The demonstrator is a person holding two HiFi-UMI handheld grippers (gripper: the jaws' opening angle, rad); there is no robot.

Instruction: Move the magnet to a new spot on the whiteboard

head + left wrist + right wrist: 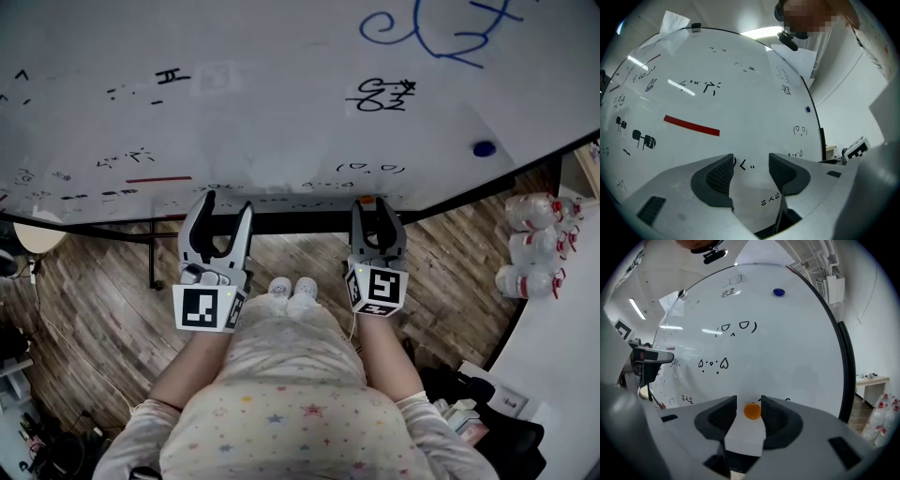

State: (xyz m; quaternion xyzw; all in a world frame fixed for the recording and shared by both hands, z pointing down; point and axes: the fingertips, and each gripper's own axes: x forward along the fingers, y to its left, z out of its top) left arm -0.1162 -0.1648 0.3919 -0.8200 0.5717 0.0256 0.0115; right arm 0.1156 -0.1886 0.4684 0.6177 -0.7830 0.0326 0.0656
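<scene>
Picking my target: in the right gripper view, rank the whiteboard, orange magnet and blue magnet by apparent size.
1. whiteboard, by far.
2. orange magnet.
3. blue magnet: it looks smaller but sits farther from the camera, so these two may truly match.

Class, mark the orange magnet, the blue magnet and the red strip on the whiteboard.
orange magnet (752,410), right gripper view, its centre.
blue magnet (484,148), head view, its centre.
red strip (691,125), left gripper view, its middle.
</scene>
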